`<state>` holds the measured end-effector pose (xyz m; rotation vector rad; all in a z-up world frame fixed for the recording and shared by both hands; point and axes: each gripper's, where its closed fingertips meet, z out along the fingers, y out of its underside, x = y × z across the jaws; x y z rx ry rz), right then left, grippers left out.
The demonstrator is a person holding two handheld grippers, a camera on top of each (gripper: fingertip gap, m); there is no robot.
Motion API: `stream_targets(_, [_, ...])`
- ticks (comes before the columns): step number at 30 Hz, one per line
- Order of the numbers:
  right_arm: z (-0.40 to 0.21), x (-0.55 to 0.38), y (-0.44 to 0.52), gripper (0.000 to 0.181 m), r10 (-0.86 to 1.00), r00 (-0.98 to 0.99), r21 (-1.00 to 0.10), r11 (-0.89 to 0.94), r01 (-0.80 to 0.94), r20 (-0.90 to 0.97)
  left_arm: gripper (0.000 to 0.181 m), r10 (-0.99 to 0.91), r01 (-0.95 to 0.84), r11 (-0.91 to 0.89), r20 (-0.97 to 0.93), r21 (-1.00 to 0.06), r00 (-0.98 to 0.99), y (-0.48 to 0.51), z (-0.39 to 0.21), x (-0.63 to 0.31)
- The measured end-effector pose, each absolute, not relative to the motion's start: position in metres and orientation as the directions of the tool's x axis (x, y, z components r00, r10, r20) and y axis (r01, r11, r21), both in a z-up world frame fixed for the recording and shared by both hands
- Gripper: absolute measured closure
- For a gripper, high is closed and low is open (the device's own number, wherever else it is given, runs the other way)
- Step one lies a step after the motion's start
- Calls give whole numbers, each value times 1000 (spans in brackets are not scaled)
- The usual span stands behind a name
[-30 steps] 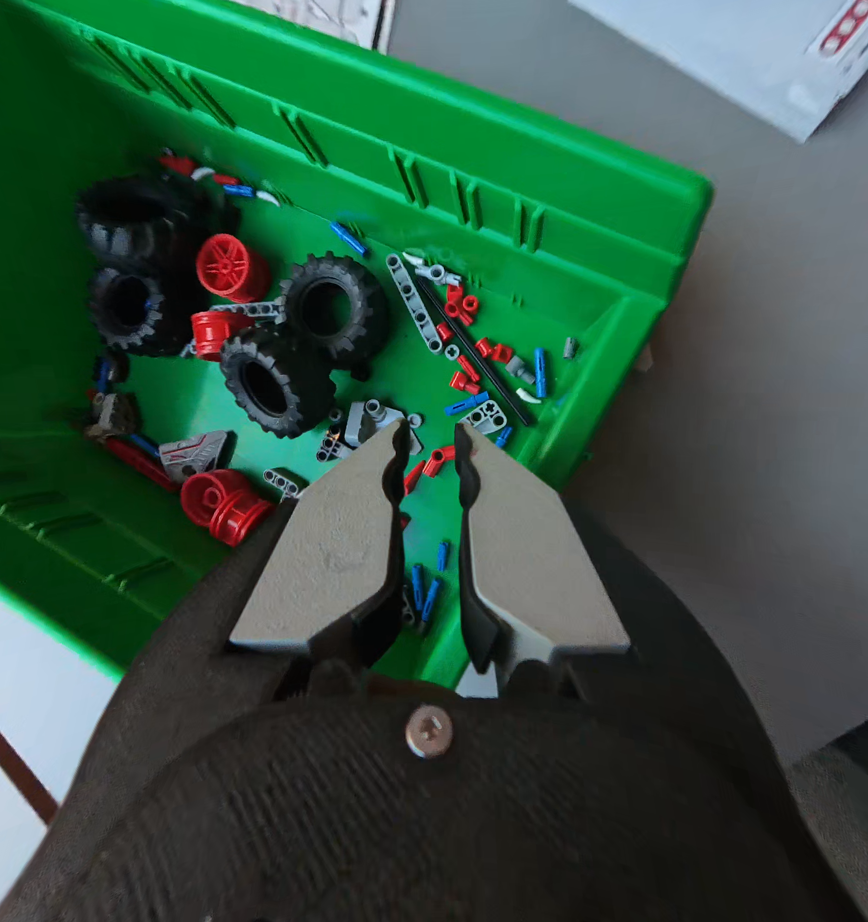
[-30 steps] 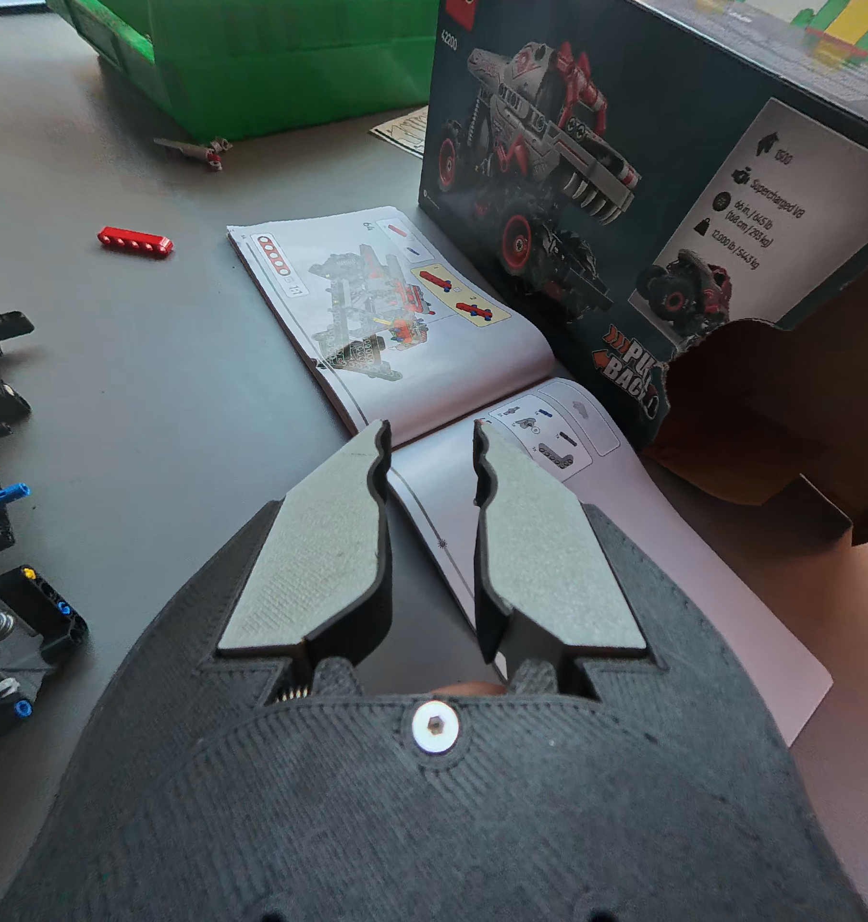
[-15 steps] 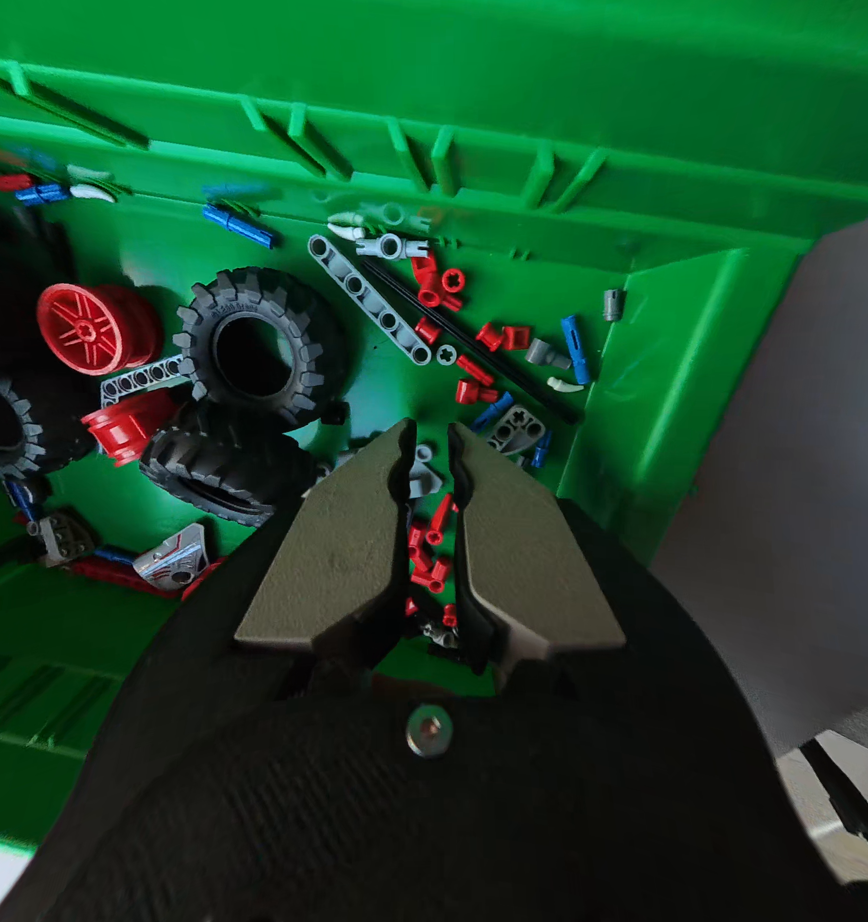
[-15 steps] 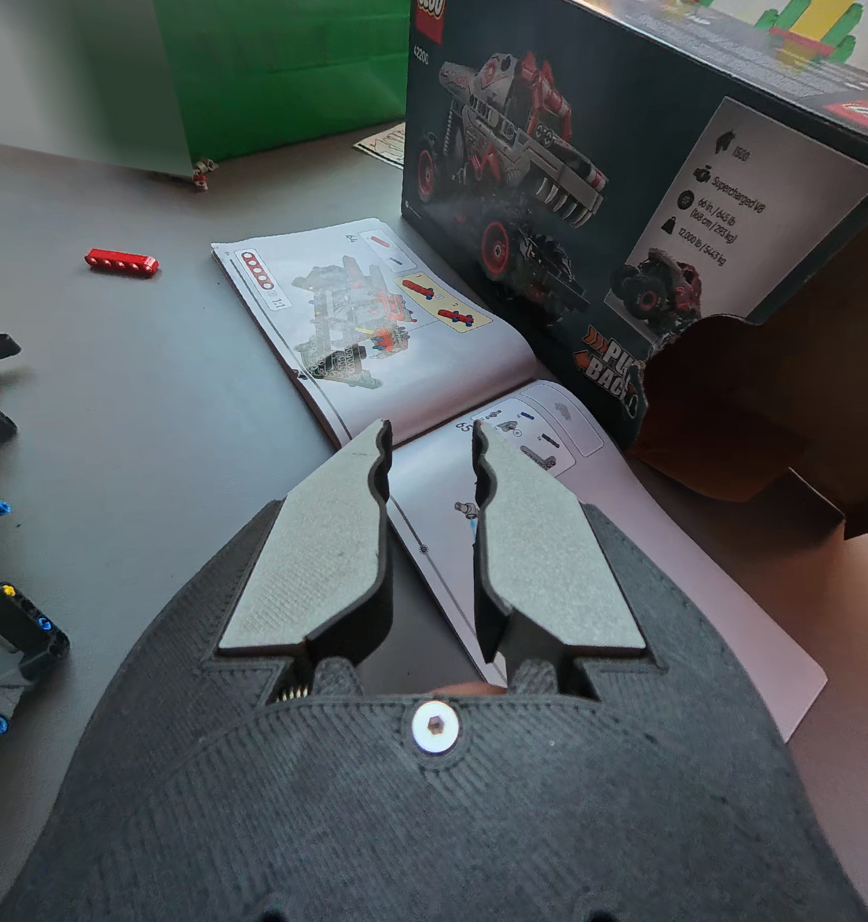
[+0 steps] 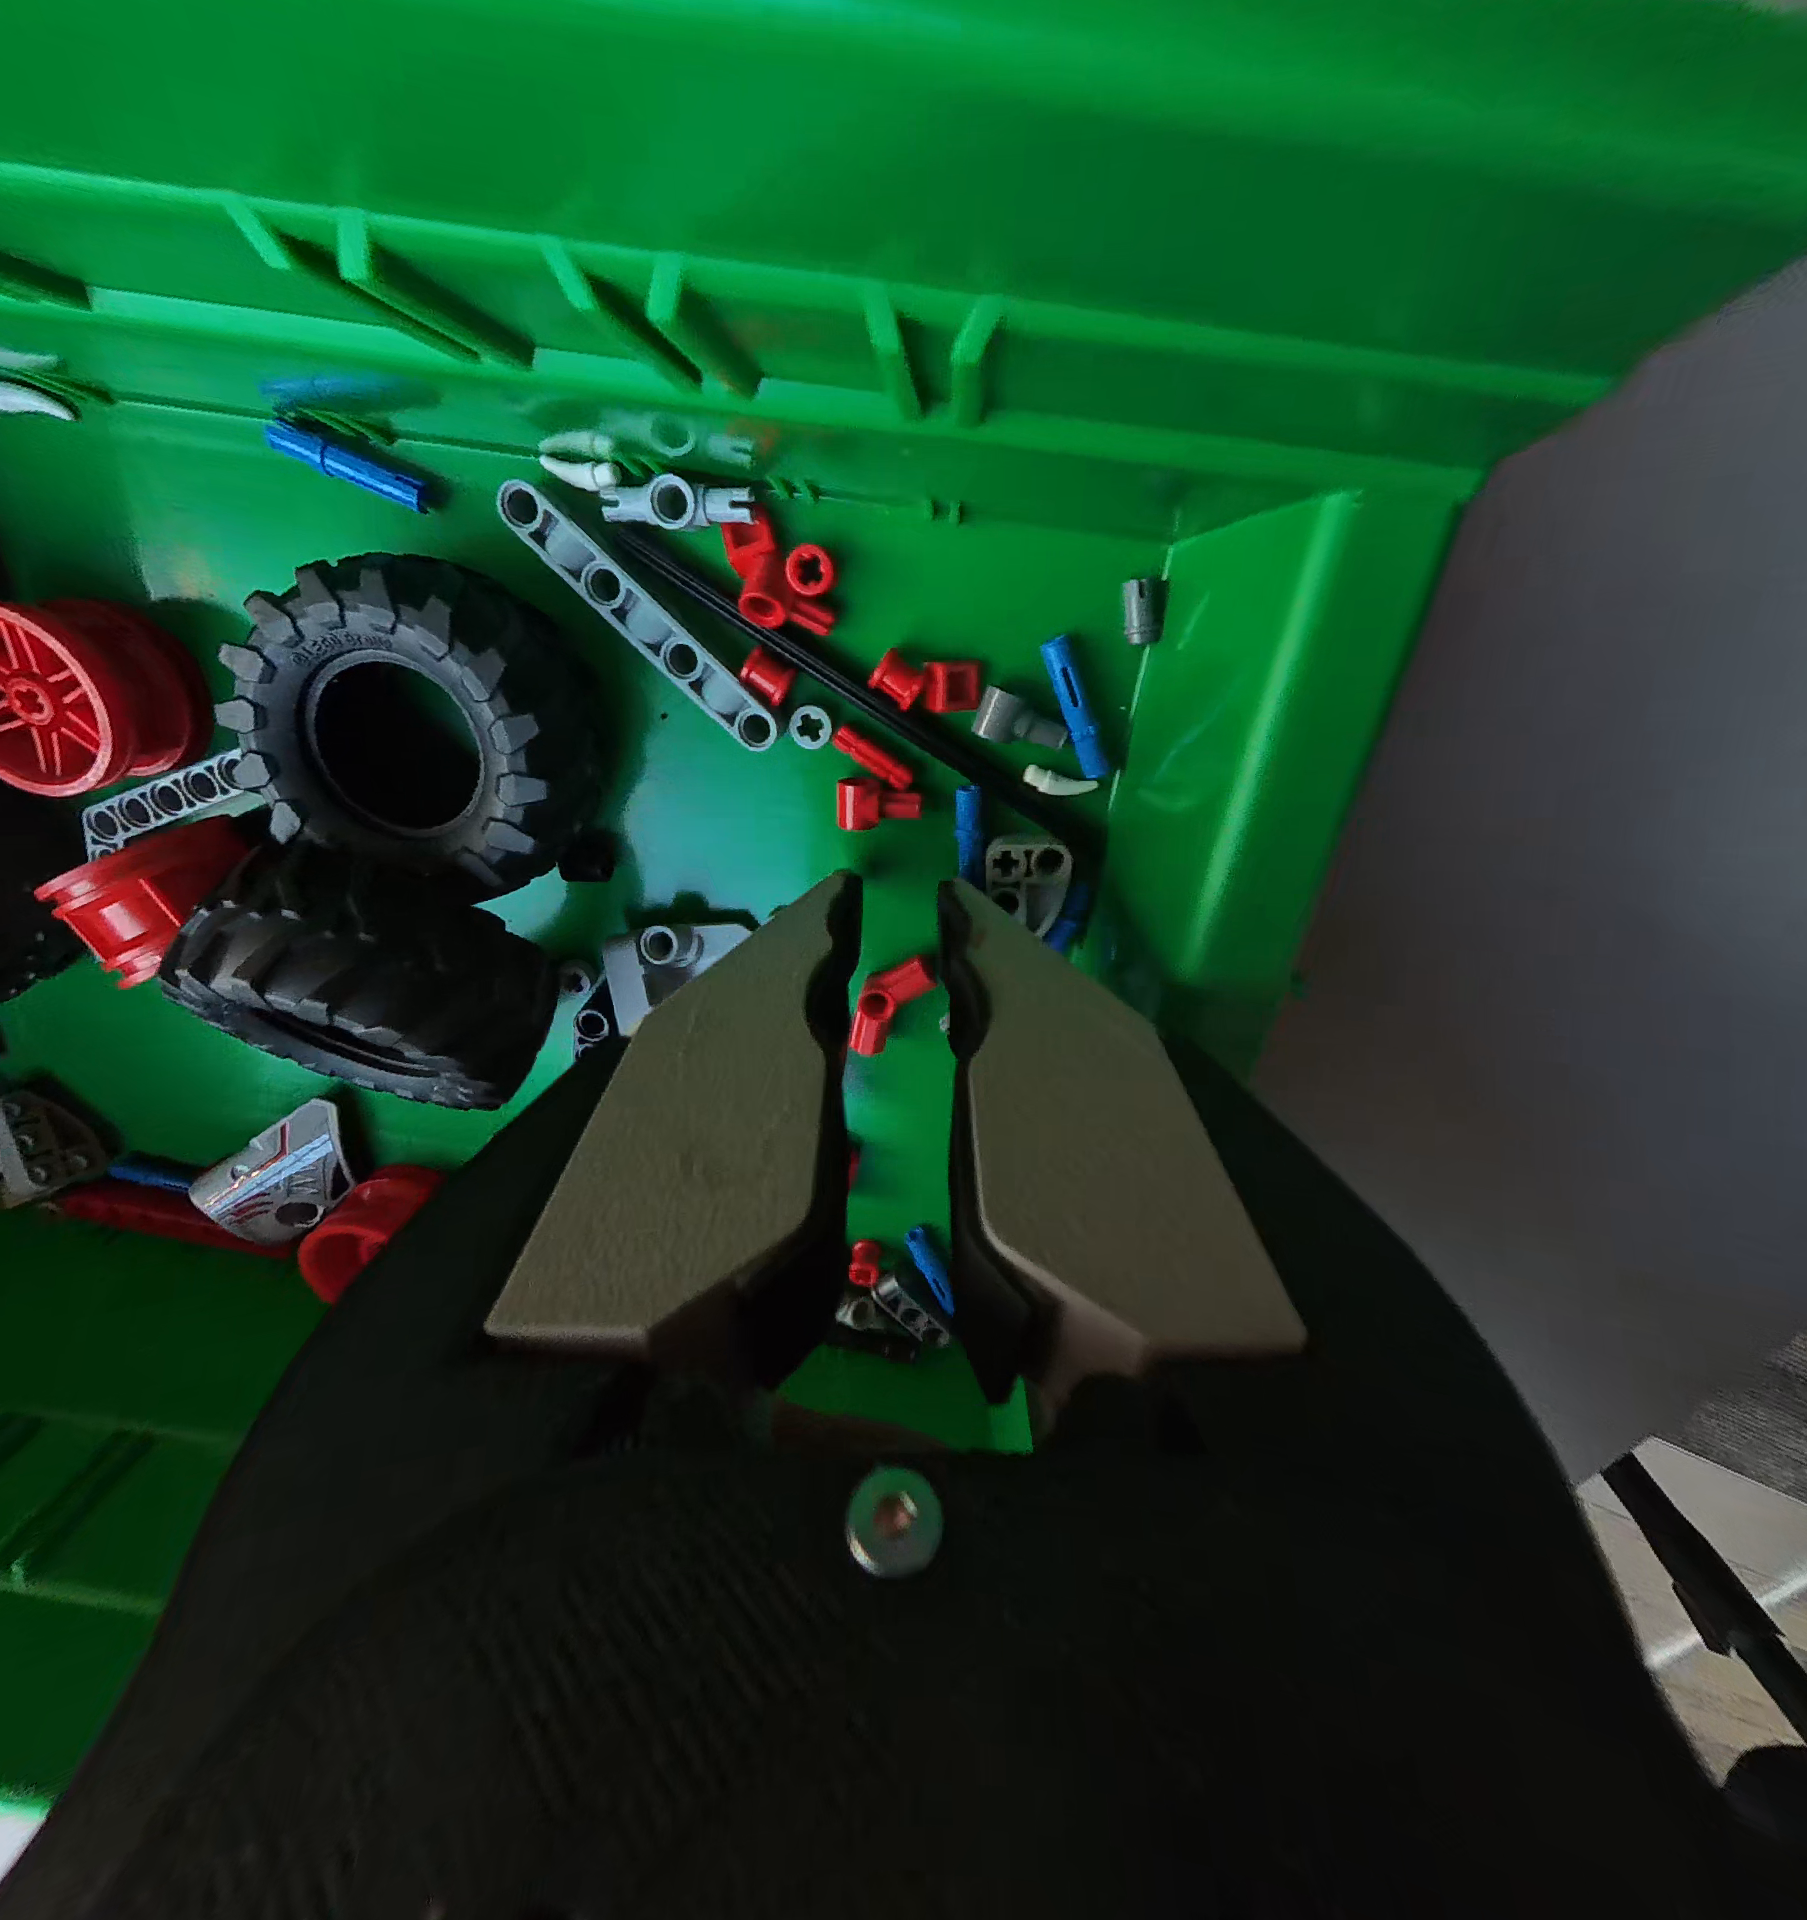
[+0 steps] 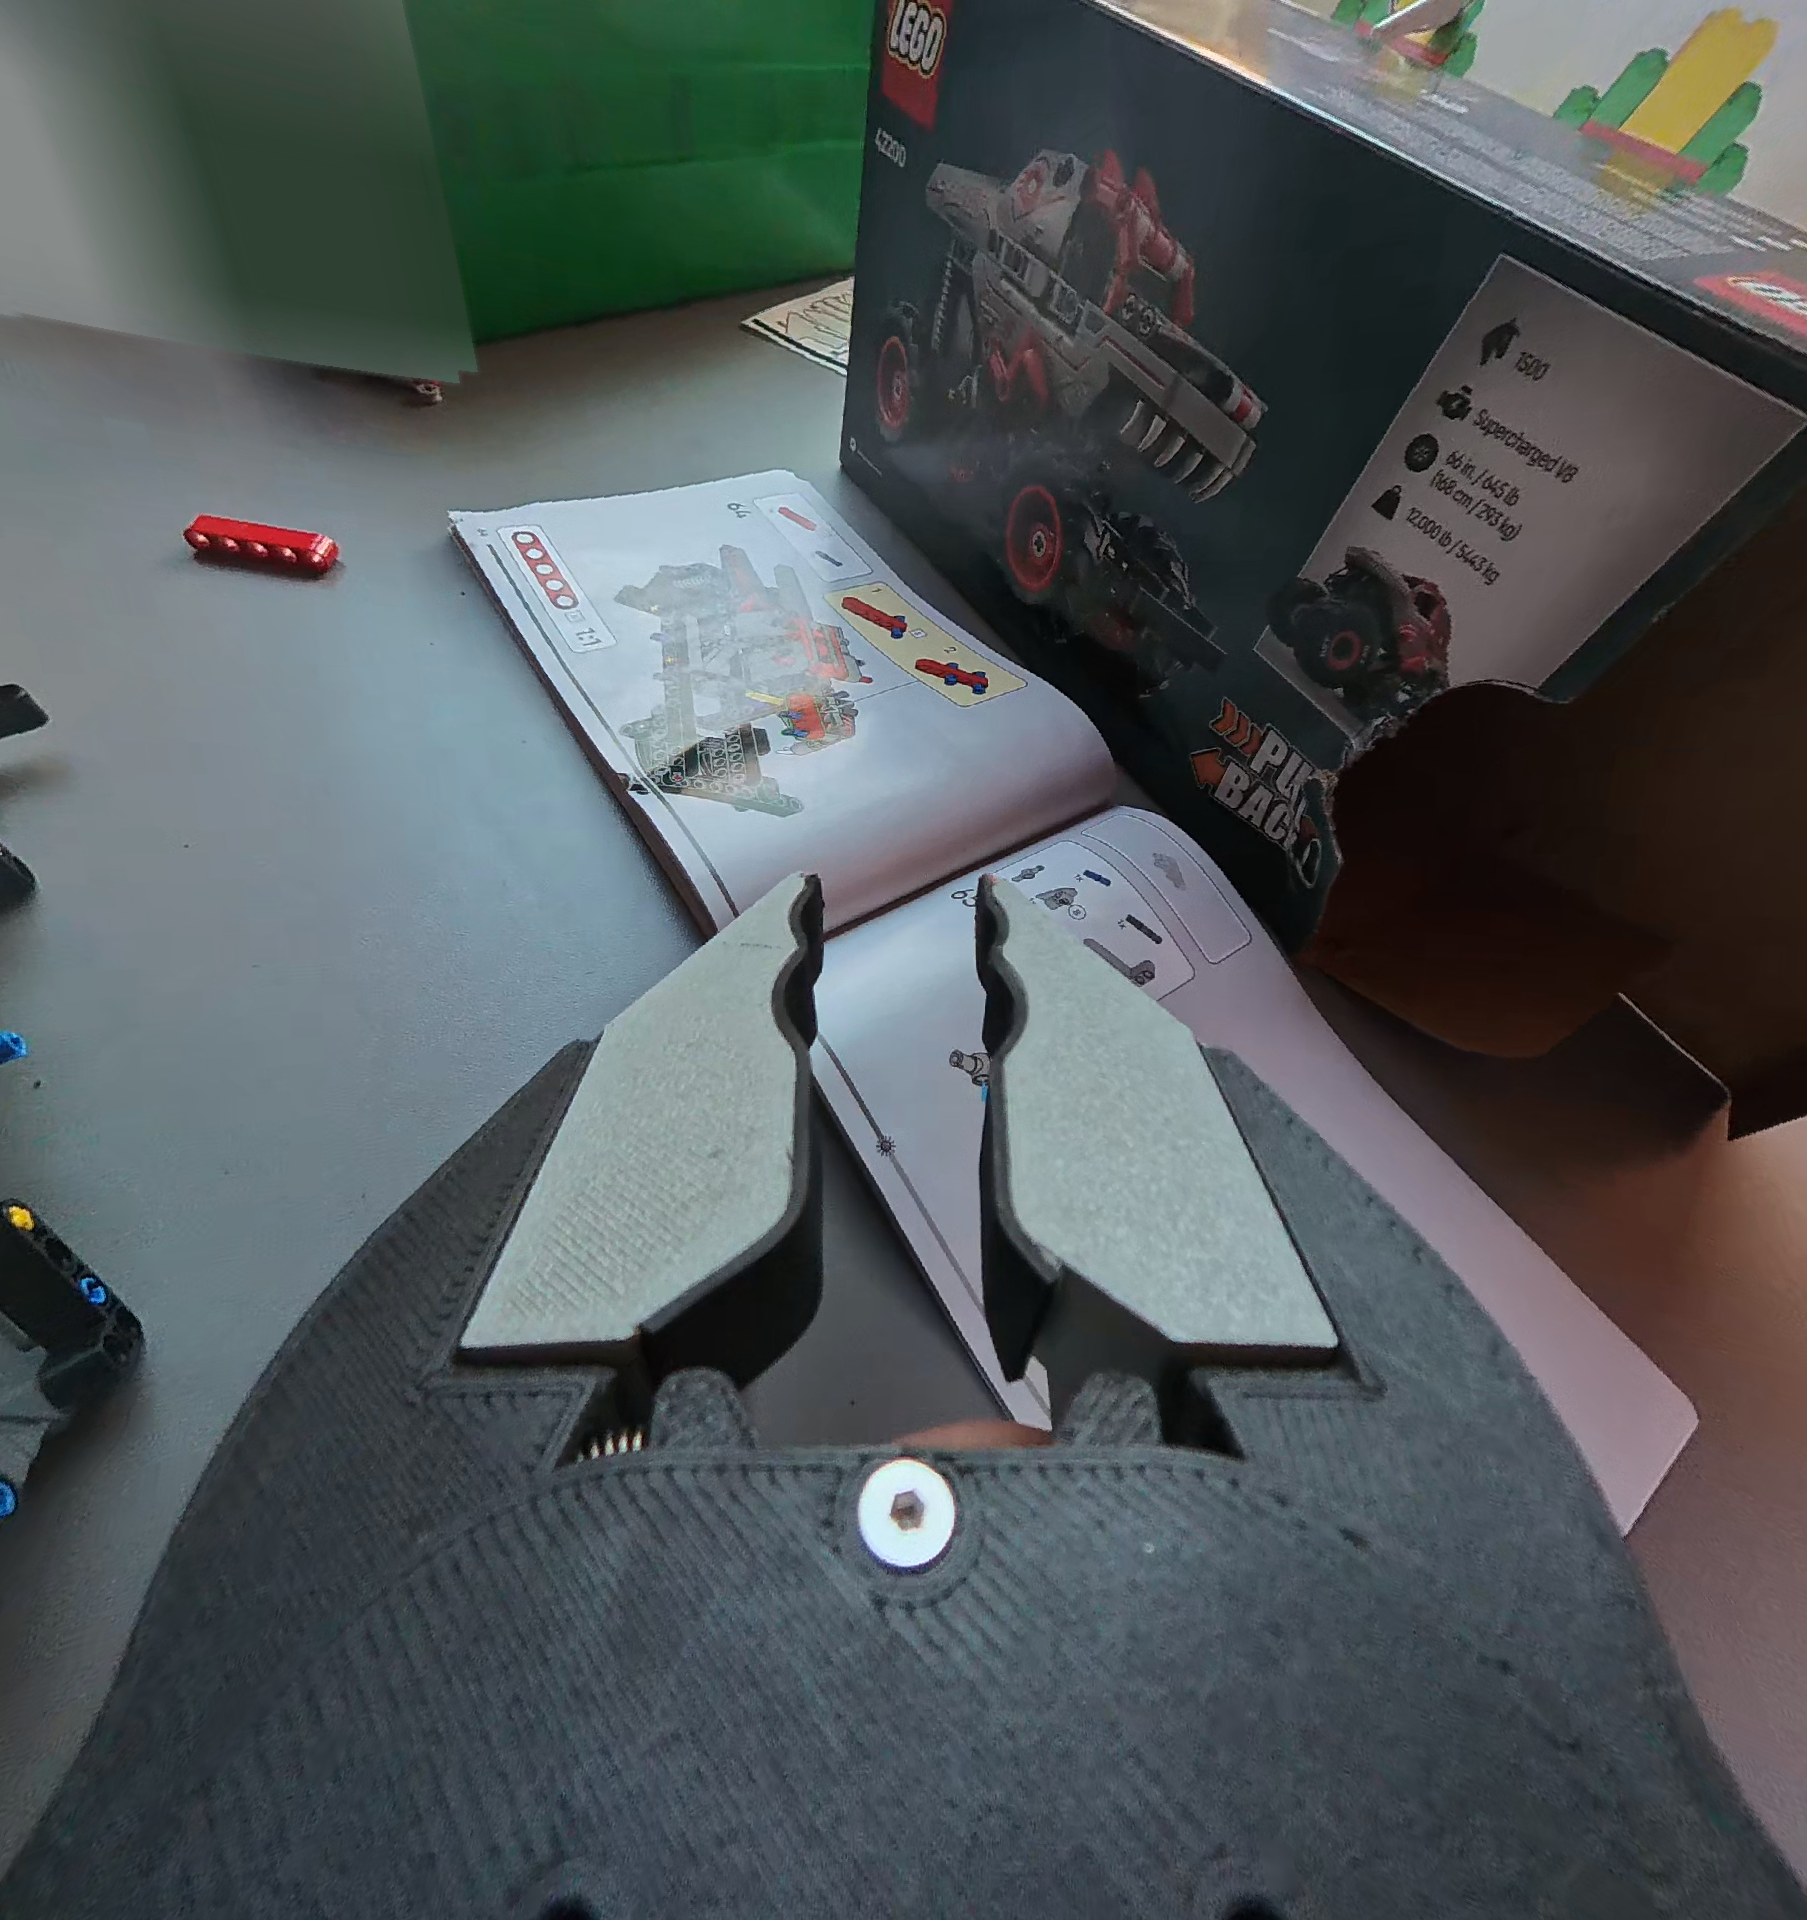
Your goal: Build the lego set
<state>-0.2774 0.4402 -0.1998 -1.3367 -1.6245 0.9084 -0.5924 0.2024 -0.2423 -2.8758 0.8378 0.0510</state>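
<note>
My left gripper (image 5: 899, 902) is open inside the green bin (image 5: 878, 208), low over its floor. A small red angled connector (image 5: 883, 1003) lies between its jaws, not gripped. Ahead lie small red pins (image 5: 873, 802), a grey beam (image 5: 637, 613), blue pins (image 5: 1073, 707) and a thin black axle (image 5: 857, 696). Black tyres (image 5: 411, 727) and red wheel hubs (image 5: 31, 701) lie to the left. My right gripper (image 6: 897, 902) is open and empty above the open instruction booklet (image 6: 774, 665). A partly built black chassis (image 6: 5, 1299) shows at the left edge.
The set's box (image 6: 1294, 364) stands behind the booklet, its torn end open at the right. A red beam (image 6: 260, 543) lies alone on the grey table (image 6: 307, 831). The green bin's outside (image 6: 650, 156) shows at the back. The bin's right wall (image 5: 1273, 727) is close to my left gripper. My hands' fingertips stand some 40 cm from each other. The red beam (image 6: 260, 543) is about 20 cm from both grippers' fingertips.
My left gripper has moved forward and down into the bin, and its jaws stand around the red connector. The right gripper has drifted slightly left over the booklet and stays open.
</note>
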Motion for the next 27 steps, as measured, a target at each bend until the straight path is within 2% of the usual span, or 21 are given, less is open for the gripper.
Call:
stream_targets(7, [-202, -278, 439, 156, 983, -102, -898, 182, 400, 153, 167, -501, -499, -845, -37, -194, 864, 205, -238, -586])
stream_targets(12, [-203, -278, 440, 156, 985, -102, -898, 171, 406, 142, 180, -489, -480, -853, -4, -205, 872, 206, -244, -581])
stream_targets(23, [-204, -279, 438, 157, 983, -113, -893, 180, 413, 146, 179, -457, -456, -865, -49, -210, 888, 212, -245, -594])
stream_targets(27, [-204, -279, 436, 160, 979, -121, -891, 198, 409, 162, 179, -403, -425, -875, -140, -230, 905, 213, -229, -604])
